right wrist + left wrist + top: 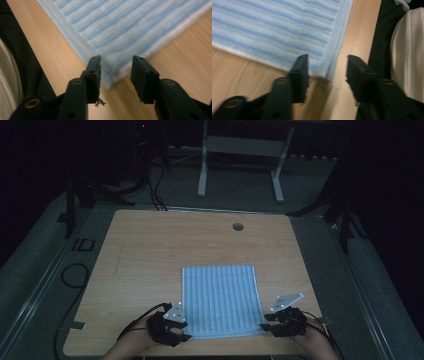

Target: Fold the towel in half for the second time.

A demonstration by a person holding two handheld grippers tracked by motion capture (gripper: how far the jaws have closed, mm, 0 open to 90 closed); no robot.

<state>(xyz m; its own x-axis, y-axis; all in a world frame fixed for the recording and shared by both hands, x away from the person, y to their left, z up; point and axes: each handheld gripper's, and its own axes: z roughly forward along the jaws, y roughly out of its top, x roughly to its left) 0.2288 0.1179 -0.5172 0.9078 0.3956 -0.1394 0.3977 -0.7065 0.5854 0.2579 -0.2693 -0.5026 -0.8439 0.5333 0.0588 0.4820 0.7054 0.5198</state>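
Towel (220,299): pale blue with darker blue stripes on a whitish ground, plain light-blue hem along one edge, whitish border on the adjacent edge. Table (150,250): light wood-grain, tan/beige, with a small dark grey round spot near the far edge; floor around it grey-green. Left gripper (327,66) and right gripper (116,65): black jaws with brass-coloured rivets, light grey plates on top in the high view; person's clothing off-white with a black ribbed strip next to it.
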